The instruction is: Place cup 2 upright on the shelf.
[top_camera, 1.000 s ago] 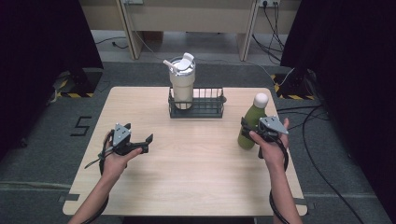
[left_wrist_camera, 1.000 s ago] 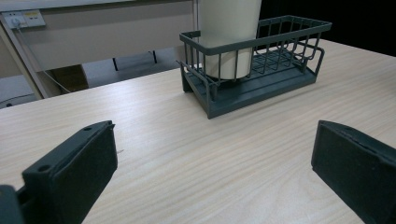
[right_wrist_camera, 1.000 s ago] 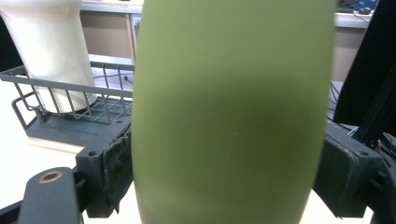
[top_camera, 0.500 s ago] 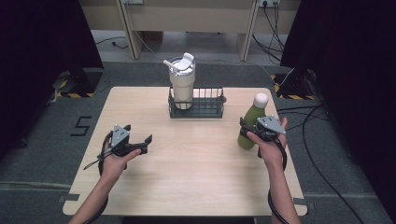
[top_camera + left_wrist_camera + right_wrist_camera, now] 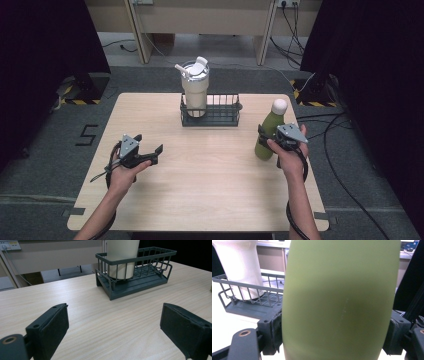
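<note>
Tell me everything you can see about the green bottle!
The green bottle is tall and smooth, olive green with a matte look, and has a rounded white cap on top. It stands upright on the wooden table near its right edge, to the right of the dark wire basket. The right tongs have just been closing, and their black pads now press on its two sides.

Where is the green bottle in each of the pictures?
High view: the green bottle stands at the table's right side, gripped by the right gripper.
Left gripper view: just a green sliver at the right edge.
Right gripper view: it is huge, in the middle, between the black jaws.
Shared landmark: the dark wire basket holding the cream tumbler.
</note>
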{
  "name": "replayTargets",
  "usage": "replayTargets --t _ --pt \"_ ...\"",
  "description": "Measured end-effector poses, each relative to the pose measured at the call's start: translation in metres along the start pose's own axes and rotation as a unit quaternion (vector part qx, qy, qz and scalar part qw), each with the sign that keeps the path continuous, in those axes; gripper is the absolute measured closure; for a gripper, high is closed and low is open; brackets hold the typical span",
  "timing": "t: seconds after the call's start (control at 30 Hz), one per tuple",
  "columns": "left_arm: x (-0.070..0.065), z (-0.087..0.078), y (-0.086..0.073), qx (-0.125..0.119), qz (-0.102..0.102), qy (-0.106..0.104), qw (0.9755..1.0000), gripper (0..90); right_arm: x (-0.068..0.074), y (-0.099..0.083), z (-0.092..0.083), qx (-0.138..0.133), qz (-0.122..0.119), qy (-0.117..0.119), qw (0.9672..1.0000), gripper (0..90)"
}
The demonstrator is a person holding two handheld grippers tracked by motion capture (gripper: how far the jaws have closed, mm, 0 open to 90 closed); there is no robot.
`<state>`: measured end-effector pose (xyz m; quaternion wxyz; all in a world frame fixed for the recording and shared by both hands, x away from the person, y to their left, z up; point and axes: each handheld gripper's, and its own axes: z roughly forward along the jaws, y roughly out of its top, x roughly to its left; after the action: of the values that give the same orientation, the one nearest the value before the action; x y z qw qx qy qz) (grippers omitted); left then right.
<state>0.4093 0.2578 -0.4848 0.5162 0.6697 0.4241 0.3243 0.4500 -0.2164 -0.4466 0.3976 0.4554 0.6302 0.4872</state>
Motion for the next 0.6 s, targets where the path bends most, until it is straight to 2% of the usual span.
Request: replayTargets --t 0.33,0.6 --pt "0.0033 -0.0014 -0.0010 -0.001 -0.003 0.005 1.0000 7.7 -0.0009 0.0018 -0.0002 0.003 0.018 -0.005 0.9998 21.9" --pt "0.0036 -0.0014 -0.0014 -0.001 -0.004 0.006 1.0000 7.8 -0.0009 0.0103 -0.0009 -0.003 0.004 -0.007 1.0000 22.0"
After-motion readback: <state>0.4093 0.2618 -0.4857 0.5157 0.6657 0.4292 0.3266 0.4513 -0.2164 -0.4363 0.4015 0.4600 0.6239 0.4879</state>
